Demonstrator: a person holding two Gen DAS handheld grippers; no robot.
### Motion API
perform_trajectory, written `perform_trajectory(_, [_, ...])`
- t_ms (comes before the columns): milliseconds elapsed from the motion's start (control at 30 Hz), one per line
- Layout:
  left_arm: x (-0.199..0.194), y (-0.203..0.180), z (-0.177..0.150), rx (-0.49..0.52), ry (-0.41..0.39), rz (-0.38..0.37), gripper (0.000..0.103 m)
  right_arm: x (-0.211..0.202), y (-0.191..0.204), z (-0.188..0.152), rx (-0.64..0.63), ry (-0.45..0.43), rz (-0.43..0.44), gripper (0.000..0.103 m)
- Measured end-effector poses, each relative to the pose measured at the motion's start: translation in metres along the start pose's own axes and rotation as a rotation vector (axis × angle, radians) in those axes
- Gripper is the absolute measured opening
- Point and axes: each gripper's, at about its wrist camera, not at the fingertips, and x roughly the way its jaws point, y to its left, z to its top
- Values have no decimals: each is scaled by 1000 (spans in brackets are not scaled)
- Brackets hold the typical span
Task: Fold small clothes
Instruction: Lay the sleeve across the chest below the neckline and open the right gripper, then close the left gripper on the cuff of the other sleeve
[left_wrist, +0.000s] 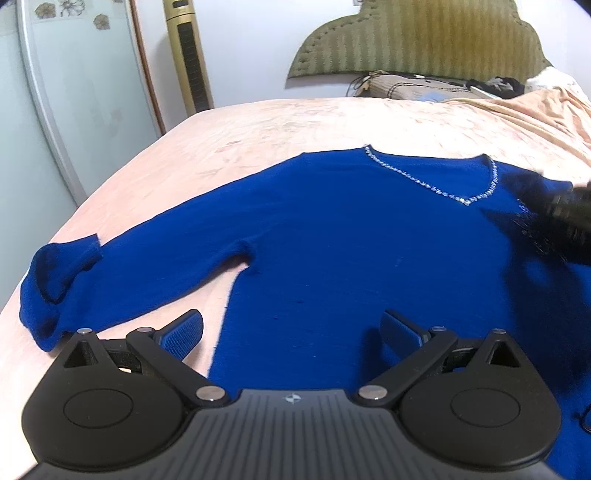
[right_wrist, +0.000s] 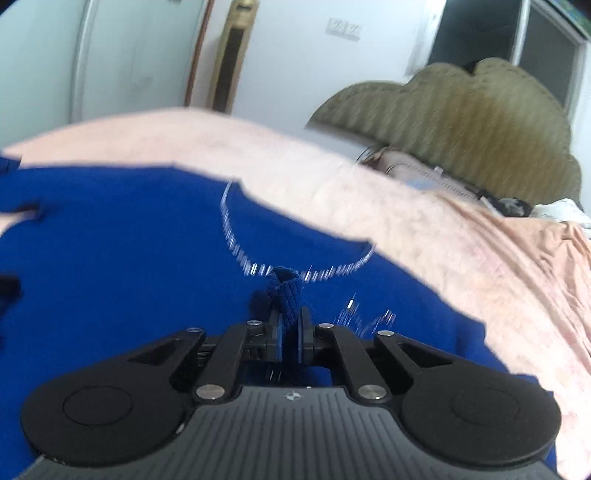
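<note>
Sweater (left_wrist: 332, 236) lies flat on the bed (left_wrist: 258, 122), neck far, sleeve trailing left, while my right tongs (right_wrist: 290, 314) pinch a cuff just near the neckline (right_wrist: 236, 243) and my left tongs (left_wrist: 291, 332) gape over the near hem.

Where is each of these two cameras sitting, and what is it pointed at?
Left wrist: sits on the left gripper, looking down over the blue sweater on the bed; open fingers show.
Right wrist: sits on the right gripper, near the beaded neckline; fingers pinch a fabric fold.
Shared: sweater, bed, green headboard.
</note>
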Motion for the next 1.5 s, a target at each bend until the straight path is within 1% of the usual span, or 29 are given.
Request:
perform_trajectory(133, [3, 5, 1, -24, 8, 0, 103, -5, -7, 36, 22, -92, -88, 8])
perform_trajectory(233, [1, 6, 0, -23, 7, -1, 103, -7, -5, 65, 39, -158, -104, 8])
perform_trajectory(300, [0, 7, 0, -13, 5, 5, 103, -7, 4, 79, 45, -194, -78, 8])
perform_trajectory(400, [1, 10, -1, -7, 4, 22, 103, -5, 27, 91, 27, -216, -21, 8])
perform_trajectory(600, [5, 21, -4, -30, 21, 46, 103, 8, 77, 100, -6, -215, 81, 8])
perform_trajectory(700, [6, 25, -5, -39, 27, 52, 103, 17, 100, 107, -15, -190, 120, 8])
perform_trajectory(800, [7, 28, -7, -40, 32, 58, 103, 27, 118, 107, -21, -155, 147, 8])
perform_trajectory(933, [9, 30, -9, -46, 42, 61, 103, 47, 132, 100, -2, -72, 203, 9])
perform_trajectory(967, [9, 31, -9, -49, 45, 61, 103, 52, 135, 98, 5, -41, 224, 20])
perform_trajectory(1000, [10, 32, -9, -51, 47, 61, 103, 57, 137, 95, 21, -11, 253, 24])
perform_trajectory(1033, [10, 32, -10, -53, 49, 61, 103, 61, 136, 94, 48, 13, 284, 24])
perform_trajectory(1067, [9, 33, -10, -53, 51, 62, 103, 64, 133, 93, 77, 32, 326, 32])
perform_trajectory(1133, [8, 35, -10, -54, 49, 68, 103, 60, 124, 91, 148, 39, 373, 34])
perform_trajectory(1167, [8, 36, -10, -56, 47, 72, 103, 56, 117, 91, 185, 32, 380, 34])
perform_trajectory(1233, [8, 40, -10, -67, 47, 83, 103, 47, 103, 89, 270, 27, 390, 40])
perform_trajectory(1300, [11, 42, -10, -86, 53, 85, 103, 45, 97, 83, 328, 59, 423, 42])
perform_trajectory(1333, [12, 43, -10, -95, 60, 84, 103, 52, 91, 77, 325, 88, 433, 44])
perform_trajectory(1367, [13, 43, -10, -99, 65, 81, 103, 56, 95, 73, 300, 120, 431, 45])
perform_trajectory(1433, [11, 42, -10, -96, 64, 80, 103, 67, 107, 65, 232, 192, 395, 46])
perform_trajectory(1500, [7, 42, -11, -84, 50, 87, 103, 64, 110, 63, 232, 178, 384, 45])
